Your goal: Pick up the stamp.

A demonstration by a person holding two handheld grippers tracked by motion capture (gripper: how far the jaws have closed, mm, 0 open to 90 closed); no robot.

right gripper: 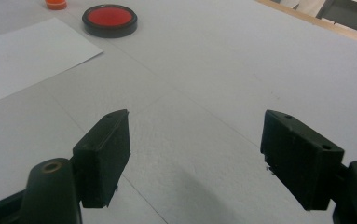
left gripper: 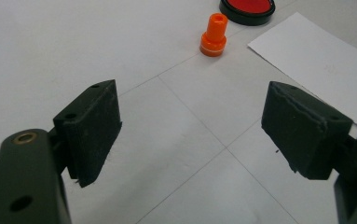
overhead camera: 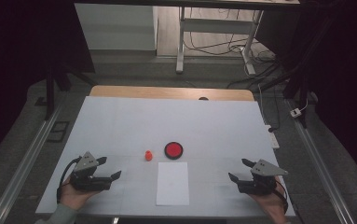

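Centrally on the white worktop [overhead camera: 120,121]: one small orange stamp [overhead camera: 148,155], upright, knob-topped with a pale band near its base, just left of a round red ink pad [overhead camera: 173,150] in a black rim, beyond a white paper sheet [overhead camera: 172,183]. Left claw [overhead camera: 110,168] and right claw [overhead camera: 241,170]: wide open, empty, well apart from it.

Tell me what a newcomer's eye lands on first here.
The red ink pad at mid-table, with the small orange stamp upright just left of it and apart from it. A white sheet lies just below them, and the left gripper and right gripper rest open at either side.
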